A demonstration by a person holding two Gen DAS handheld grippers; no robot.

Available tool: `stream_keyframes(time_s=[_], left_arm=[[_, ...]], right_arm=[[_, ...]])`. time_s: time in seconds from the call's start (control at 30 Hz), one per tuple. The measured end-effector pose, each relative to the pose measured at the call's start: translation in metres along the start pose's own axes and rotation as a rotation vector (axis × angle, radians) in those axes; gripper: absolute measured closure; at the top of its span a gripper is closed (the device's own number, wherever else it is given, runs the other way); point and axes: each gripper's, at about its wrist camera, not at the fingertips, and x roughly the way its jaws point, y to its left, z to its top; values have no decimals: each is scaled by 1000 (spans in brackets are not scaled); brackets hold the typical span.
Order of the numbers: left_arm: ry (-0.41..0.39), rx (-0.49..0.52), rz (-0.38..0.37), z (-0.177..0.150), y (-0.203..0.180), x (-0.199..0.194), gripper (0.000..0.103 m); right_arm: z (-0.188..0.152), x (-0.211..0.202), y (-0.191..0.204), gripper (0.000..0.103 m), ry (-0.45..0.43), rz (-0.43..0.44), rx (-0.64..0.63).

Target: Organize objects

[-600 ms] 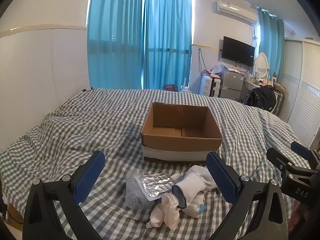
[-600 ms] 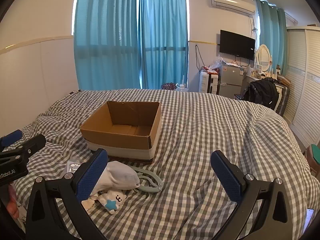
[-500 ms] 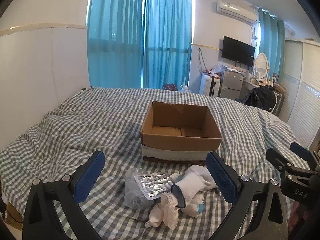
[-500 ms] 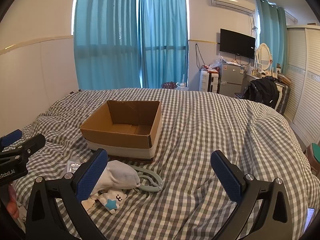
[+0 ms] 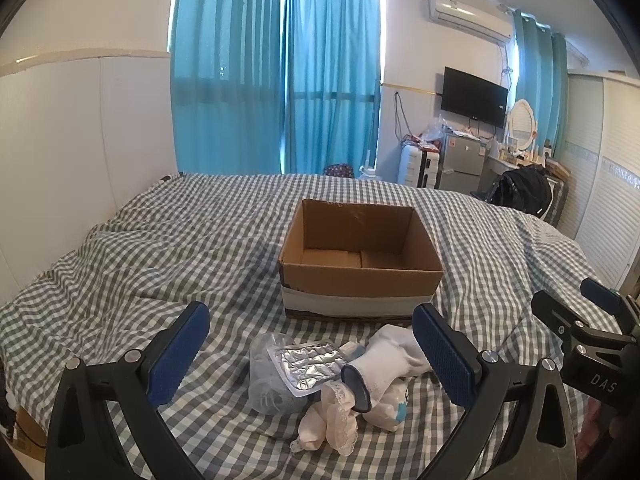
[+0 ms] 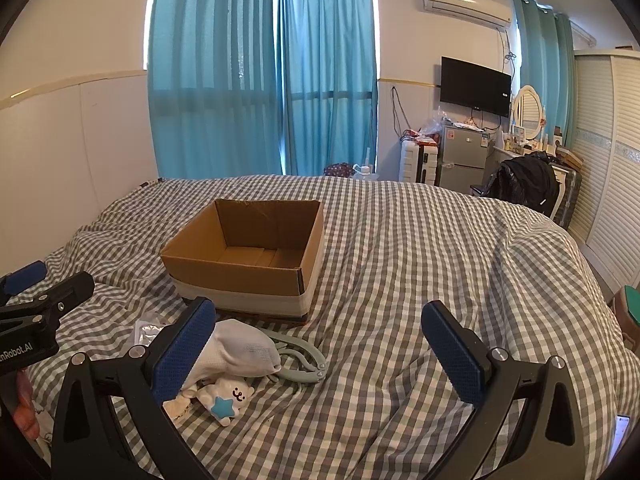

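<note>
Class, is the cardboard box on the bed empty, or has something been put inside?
Empty. The cardboard box is open-topped and both views show only its bare brown floor; the sock lies outside on the bedspread.

Left gripper (image 5: 310,350) jaws spread fully wide, nothing pinched between pads, aimed forward and tilted downward. Right gripper (image 6: 318,346) same: jaws wide apart, nothing gripped, angled downward. Both side by side, each visible at the edge of the other's view. 2 blue-padded fingers each.
</note>
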Motion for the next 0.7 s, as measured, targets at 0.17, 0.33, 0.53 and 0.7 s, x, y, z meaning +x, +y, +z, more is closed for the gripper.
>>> stream_keyframes(time_s=[0.17,0.33,0.53,0.7], left_arm=[[-3,8,5,-1,0,-1,0],[-5,6,3,-2,0,-1,0],[-2,10,6,-3,0,-1,0],[-1,14,7,-4,0,0,0]], right_arm=[[0,0,0,0,1,3,2],[-1,0,1,0,3,7,1],[-2,1,3,0,4,10,-2],[-2,0,3,0,6,12,-5]])
